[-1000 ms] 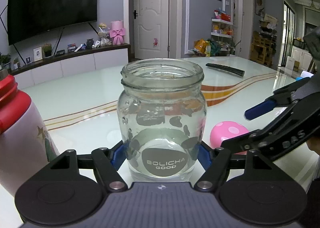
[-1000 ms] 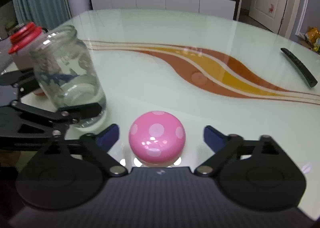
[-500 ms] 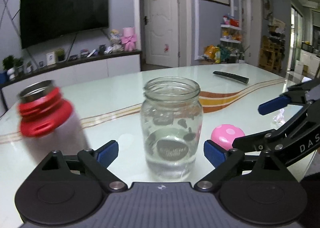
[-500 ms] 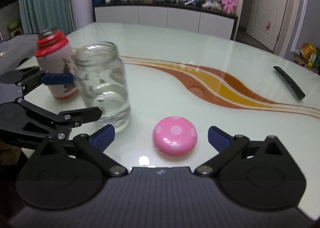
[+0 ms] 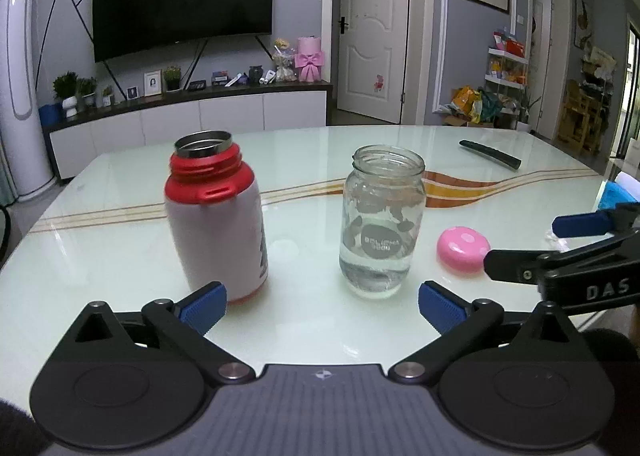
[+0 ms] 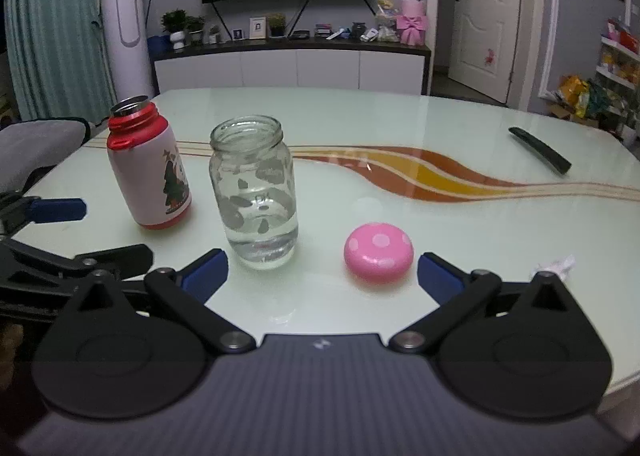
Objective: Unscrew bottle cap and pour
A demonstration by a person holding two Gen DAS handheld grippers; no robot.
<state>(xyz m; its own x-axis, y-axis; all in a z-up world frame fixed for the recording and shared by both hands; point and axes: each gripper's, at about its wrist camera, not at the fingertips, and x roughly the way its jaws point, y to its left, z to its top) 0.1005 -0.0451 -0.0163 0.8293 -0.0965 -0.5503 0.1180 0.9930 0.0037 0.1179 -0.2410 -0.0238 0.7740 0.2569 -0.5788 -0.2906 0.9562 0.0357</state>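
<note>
Now uncapped, the red-and-white bottle [image 5: 216, 224] stands upright on the pale glass table [image 5: 320, 332] at about ten o'clock from the left gripper [image 5: 319, 306], its steel mouth open; in the right wrist view a Christmas-tree print shows on its side. Just right of it, apart and not touching, the glass jar [image 5: 382, 224] stands upright at about one o'clock with clear liquid in its lower part, though the exact level is hard to read through the printed patches; the pink spotted cap [image 5: 463, 250] lies on the table at two o'clock, near the jar but clear of it. Farther back at one o'clock, a dark remote [image 5: 490, 153] rests beside the orange wave pattern. Both tools hang empty: the left gripper has its blue pads spread wide before the bottle and jar; the right gripper [image 6: 322, 276] has its jaws spread as well, the jar at eleven o'clock and the cap at one o'clock.
</note>
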